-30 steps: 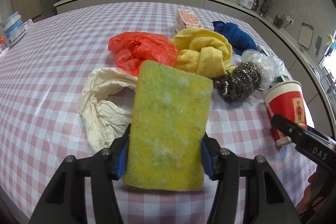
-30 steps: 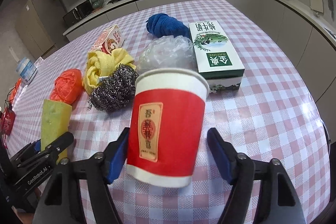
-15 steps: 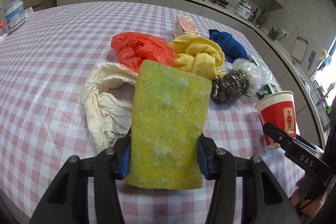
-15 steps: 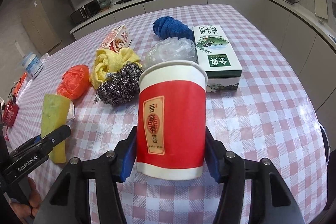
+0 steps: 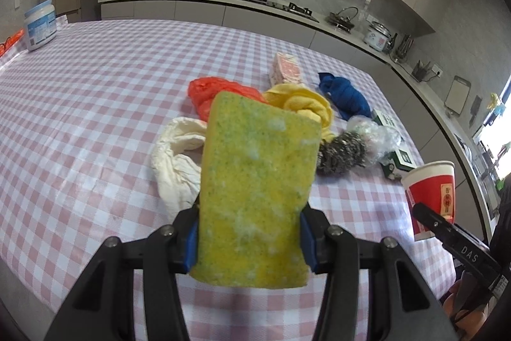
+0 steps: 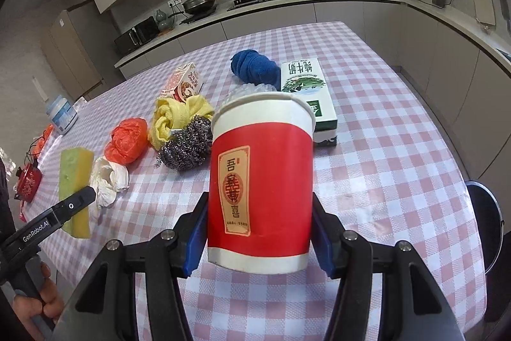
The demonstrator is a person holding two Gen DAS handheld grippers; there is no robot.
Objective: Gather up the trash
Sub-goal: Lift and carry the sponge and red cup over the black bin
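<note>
Sponge (image 5: 258, 190) hides part of red bag (image 5: 204, 91), yellow cloth (image 5: 303, 104) & white rag (image 5: 179, 162). Red cup (image 6: 260, 178) covers most of clear plastic bag (image 6: 242, 91) & a corner of green box (image 6: 308, 95). Cup's inside not visible. Box print too small to read.

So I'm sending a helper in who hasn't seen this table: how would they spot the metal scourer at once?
Start at the pink-checked table and find the cluster of clutter in its middle. The metal scourer lies at the near edge of that cluster, touching the yellow cloth just behind it. It is the only grey, shiny, wiry ball; its neighbours are soft cloth, crumpled plastic or cardboard.
</note>
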